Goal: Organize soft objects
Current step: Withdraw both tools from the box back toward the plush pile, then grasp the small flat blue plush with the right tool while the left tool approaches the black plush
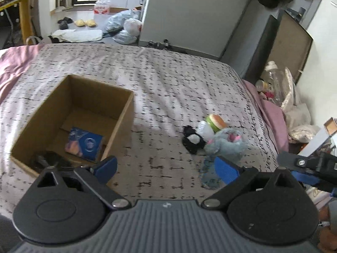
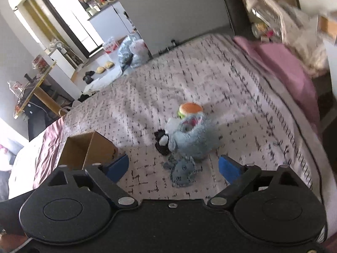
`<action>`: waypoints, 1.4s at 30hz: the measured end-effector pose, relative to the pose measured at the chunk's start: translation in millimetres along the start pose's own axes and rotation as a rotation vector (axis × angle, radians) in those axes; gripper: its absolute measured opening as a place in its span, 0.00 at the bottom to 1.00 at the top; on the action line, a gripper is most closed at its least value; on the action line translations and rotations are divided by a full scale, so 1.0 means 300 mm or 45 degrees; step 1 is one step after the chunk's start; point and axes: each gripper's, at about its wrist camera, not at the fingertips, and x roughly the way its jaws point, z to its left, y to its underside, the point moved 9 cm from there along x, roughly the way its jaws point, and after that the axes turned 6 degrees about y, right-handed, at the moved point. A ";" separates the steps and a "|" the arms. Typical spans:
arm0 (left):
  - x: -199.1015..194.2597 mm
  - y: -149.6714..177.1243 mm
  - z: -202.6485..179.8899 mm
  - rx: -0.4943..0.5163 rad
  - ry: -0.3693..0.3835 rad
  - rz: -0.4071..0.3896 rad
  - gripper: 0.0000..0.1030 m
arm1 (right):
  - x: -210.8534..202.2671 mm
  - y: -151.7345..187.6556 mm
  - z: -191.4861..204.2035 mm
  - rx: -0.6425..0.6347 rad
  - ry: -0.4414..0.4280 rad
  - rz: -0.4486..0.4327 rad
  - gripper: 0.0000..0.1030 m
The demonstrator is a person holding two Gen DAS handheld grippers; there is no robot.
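A bed with a pale bedspread marked in black dashes carries everything. On its left side sits an open cardboard box, holding a blue booklet and a dark item too blurred to identify. Well to the right, the soft toys lie huddled together: a fluffy grey-blue plush, largest, with pink at its top; a flat blue-grey plush lying nearest the right gripper; a hamburger toy behind; a small black-and-white plush touching the grey one's left side. The left gripper and right gripper both hover spread wide, holding nothing. Bare bedspread separates box from toys.
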 end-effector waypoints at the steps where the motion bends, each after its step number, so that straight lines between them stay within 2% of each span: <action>1: 0.011 0.003 -0.010 0.007 0.006 0.002 0.95 | 0.011 0.002 -0.007 0.025 -0.009 0.016 0.85; 6: 0.081 0.018 -0.045 0.008 0.014 0.039 0.86 | 0.056 0.002 -0.030 0.098 -0.027 0.062 0.83; 9: 0.122 0.012 -0.050 0.000 0.007 0.048 0.77 | 0.095 0.011 -0.028 0.115 -0.022 0.080 0.82; 10: 0.133 0.011 -0.050 0.002 0.005 0.051 0.71 | 0.108 0.016 -0.028 0.121 -0.017 0.088 0.82; 14: 0.186 0.011 -0.047 -0.018 0.002 0.078 0.59 | 0.176 0.036 -0.045 0.192 -0.018 0.134 0.72; 19: 0.251 0.023 -0.037 -0.021 -0.012 0.116 0.58 | 0.264 0.058 -0.074 0.274 -0.016 0.199 0.67; 26: 0.332 0.040 -0.009 -0.048 -0.006 0.175 0.46 | 0.358 0.087 -0.076 0.333 -0.040 0.294 0.57; 34: 0.416 0.030 0.011 -0.066 0.000 0.207 0.46 | 0.459 0.114 -0.081 0.348 -0.016 0.371 0.45; 36: 0.437 0.027 0.009 -0.068 0.005 0.216 0.46 | 0.480 0.122 -0.082 0.344 -0.013 0.385 0.40; 37: 0.446 0.027 0.009 -0.070 0.008 0.221 0.46 | 0.493 0.129 -0.084 0.346 -0.011 0.399 0.32; 38: 0.456 0.027 0.009 -0.071 0.011 0.226 0.46 | 0.502 0.133 -0.087 0.352 -0.013 0.405 0.30; 42: 0.488 0.023 0.002 -0.046 0.023 0.232 0.46 | 0.504 0.124 -0.092 0.345 -0.013 0.369 0.17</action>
